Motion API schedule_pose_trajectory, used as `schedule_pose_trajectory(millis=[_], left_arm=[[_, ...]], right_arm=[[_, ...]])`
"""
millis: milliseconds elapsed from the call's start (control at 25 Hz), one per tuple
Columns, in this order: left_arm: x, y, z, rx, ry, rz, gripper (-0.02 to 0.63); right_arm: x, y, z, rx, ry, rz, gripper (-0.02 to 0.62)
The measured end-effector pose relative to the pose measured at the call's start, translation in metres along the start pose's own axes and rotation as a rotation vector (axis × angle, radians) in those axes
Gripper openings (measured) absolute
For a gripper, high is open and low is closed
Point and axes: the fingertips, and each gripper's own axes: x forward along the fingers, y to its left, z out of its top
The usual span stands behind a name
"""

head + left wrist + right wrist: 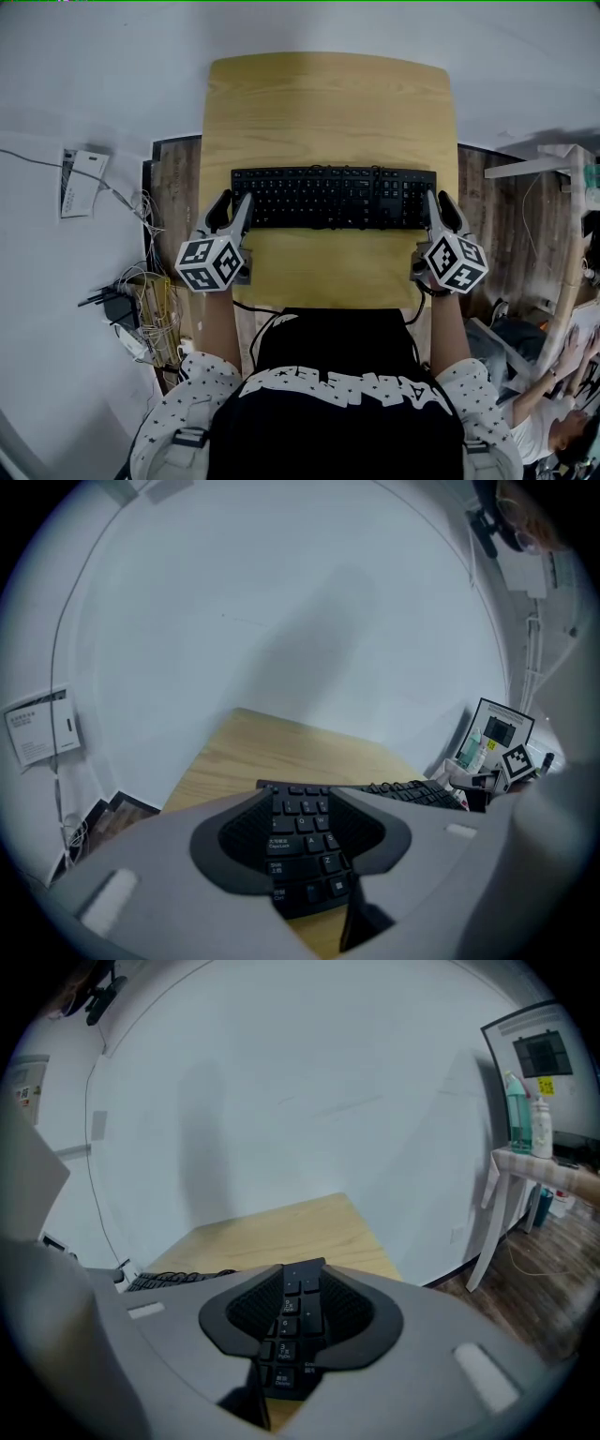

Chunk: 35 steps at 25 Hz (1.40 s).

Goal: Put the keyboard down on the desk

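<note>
Keyboard point(333, 197) lies across the desk point(328, 103), ends clenched by our left claw point(235, 201) and right claw point(439, 201). We judge the two-ended grip keeps it level.

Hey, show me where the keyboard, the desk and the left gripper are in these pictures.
keyboard point(333, 197), head view, middle of its key field.
desk point(328, 103), head view, bare wood beyond the keyboard.
left gripper point(300, 794), left gripper view, midway between its jaw tips, over the keyboard's end.

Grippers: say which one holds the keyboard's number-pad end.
The right gripper: in its own view the keyboard's number pad sits between its jaws. The left gripper holds the opposite end, where Caps Lock and Shift show.
</note>
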Motion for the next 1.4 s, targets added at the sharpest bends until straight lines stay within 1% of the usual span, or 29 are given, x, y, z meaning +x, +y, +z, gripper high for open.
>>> schedule_pose_trajectory(millis=[120,160,320,400,560,680,840,960,1160,1400], left_arm=[[-0.009,-0.002,0.007,0.003,-0.028,0.004,0.086],[-0.013,-0.003,0.01,-0.001,-0.04,0.005,0.056],[-0.021,-0.011,0.023,0.006,-0.084,-0.019,0.003],[-0.024,-0.016,0.029,0.012,-0.099,-0.041,0.0],[-0.033,-0.027,0.036,0.027,-0.122,-0.078,0.0],[-0.04,-0.04,0.043,0.044,-0.146,-0.113,0.0],[-0.049,-0.051,0.05,0.043,-0.162,-0.146,0.0],[-0.055,-0.054,0.052,0.054,-0.172,-0.156,0.0],[-0.063,-0.055,0.051,0.043,-0.187,-0.165,0.0],[-0.067,-0.054,0.052,0.04,-0.196,-0.16,0.0]], right_arm=[[-0.009,0.004,0.005,0.005,-0.028,-0.017,0.028],[-0.012,0.005,0.007,0.007,-0.038,-0.021,0.014],[-0.023,0.014,0.016,0.015,-0.079,-0.009,0.014],[-0.029,0.02,0.02,0.01,-0.091,0.003,0.012],[-0.041,0.037,0.024,0.011,-0.11,0.069,0.012],[-0.05,0.048,0.031,0.011,-0.139,0.096,0.012],[-0.062,0.06,0.041,0.002,-0.162,0.123,0.012],[-0.068,0.065,0.047,-0.004,-0.178,0.136,0.012],[-0.077,0.066,0.051,0.006,-0.207,0.138,0.012],[-0.08,0.069,0.053,-0.014,-0.204,0.14,0.012]])
